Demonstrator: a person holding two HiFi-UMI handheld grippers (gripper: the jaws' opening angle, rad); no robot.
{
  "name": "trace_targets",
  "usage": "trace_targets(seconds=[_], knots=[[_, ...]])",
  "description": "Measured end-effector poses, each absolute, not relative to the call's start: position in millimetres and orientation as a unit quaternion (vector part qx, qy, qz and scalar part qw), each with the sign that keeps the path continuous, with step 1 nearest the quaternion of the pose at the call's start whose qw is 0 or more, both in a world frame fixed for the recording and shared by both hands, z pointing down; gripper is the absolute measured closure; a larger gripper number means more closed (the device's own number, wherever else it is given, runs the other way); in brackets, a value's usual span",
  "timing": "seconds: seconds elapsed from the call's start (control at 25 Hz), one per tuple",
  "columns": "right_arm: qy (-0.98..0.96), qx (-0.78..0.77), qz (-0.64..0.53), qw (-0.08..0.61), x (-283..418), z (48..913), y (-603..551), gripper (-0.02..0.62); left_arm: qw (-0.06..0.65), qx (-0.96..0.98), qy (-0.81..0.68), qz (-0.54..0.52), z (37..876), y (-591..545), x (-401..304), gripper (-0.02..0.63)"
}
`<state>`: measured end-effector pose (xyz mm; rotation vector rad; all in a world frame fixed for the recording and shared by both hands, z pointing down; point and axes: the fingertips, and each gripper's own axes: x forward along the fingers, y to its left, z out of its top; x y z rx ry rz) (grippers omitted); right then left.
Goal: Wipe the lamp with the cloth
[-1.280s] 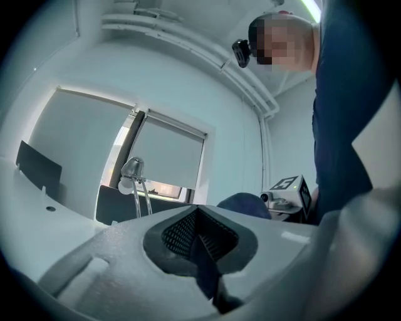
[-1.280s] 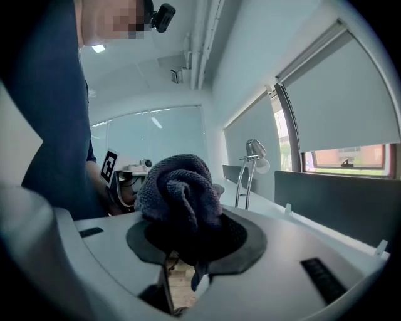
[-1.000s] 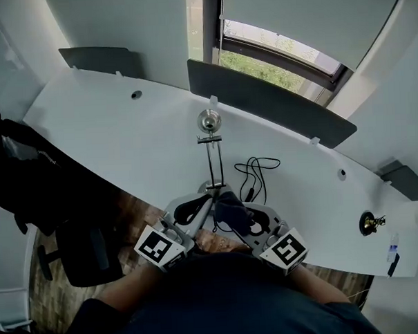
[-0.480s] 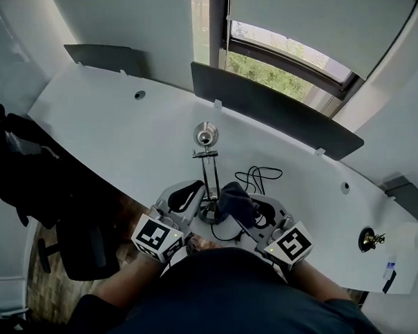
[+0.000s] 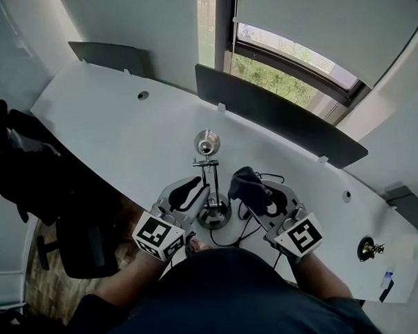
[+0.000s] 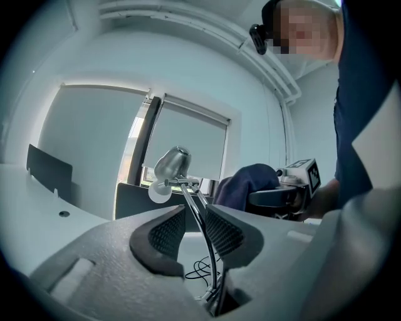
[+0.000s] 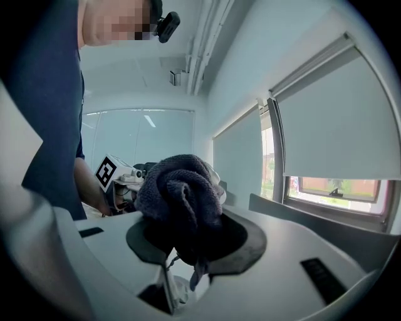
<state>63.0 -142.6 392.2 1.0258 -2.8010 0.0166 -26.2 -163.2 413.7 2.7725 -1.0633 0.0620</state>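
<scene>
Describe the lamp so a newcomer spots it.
On the white desk below the window, near its front edge, stands the lamp: a thin metal stem on a round base with a small silver head. Only it rises between the jaws of the left hand-held gripper.

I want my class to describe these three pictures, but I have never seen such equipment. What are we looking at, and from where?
A person holds a tool in each hand. One picture looks down from the person's head; the other two come from cameras on the tools. On the white curved desk are a chrome desk lamp and a black cable. The left hand-held gripper has its jaws apart, either side of the lamp's thin stem. The right hand-held gripper pinches a bunched dark blue cloth beside the lamp.
</scene>
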Motion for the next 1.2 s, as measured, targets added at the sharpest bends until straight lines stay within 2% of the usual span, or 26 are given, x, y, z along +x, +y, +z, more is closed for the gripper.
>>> trace_targets(seconds=[0.68,1.2], knots=[[-0.923,0.334,-0.158,0.107,20.9,332.0,-212.3,0.456,0.122,0.933,-0.339,-0.016,410.7,-170.5,-22.0,0.526],[-0.922,0.337,-0.165,0.101,18.4,343.9,-241.1,0.456,0.120,0.932,-0.342,-0.023,407.8,-171.1,-22.1,0.531]])
